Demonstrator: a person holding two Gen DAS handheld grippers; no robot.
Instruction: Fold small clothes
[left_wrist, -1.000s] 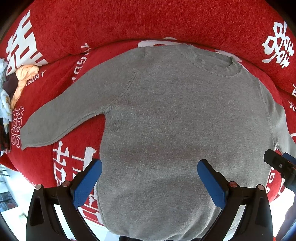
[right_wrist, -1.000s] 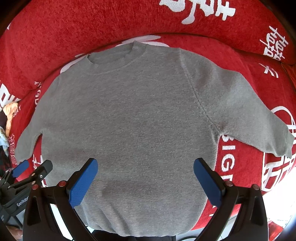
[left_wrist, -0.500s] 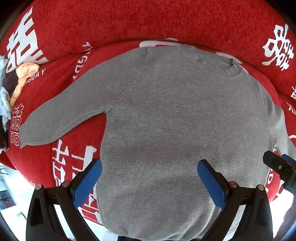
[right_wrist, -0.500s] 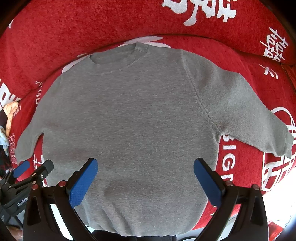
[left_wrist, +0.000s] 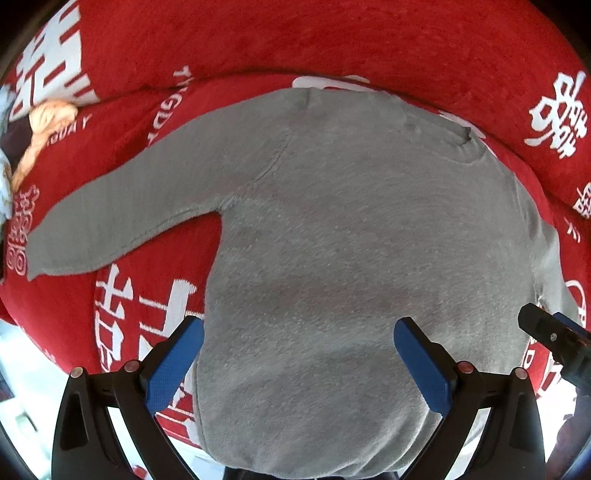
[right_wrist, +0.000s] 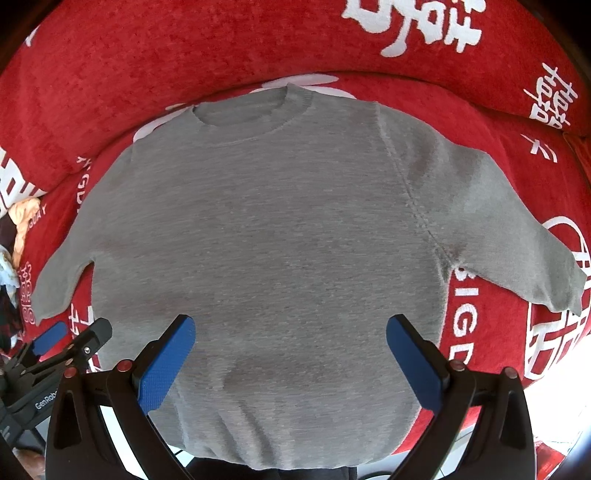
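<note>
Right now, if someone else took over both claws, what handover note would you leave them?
Left claw: open, empty, above the lower body of the grey sweater.
Right claw: open, empty, also over the lower body.
Sweater lies flat, front up, on the red cover, collar far from you, both sleeves spread out to the sides.
Done: garment laid out. No fold made yet.
Left: all folds, probably sleeves in first, then the body.

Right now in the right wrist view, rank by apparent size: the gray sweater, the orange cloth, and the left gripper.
1. gray sweater, by far the largest.
2. left gripper, though nearness to the camera inflates it.
3. orange cloth, partly cut off at the edge.
</note>
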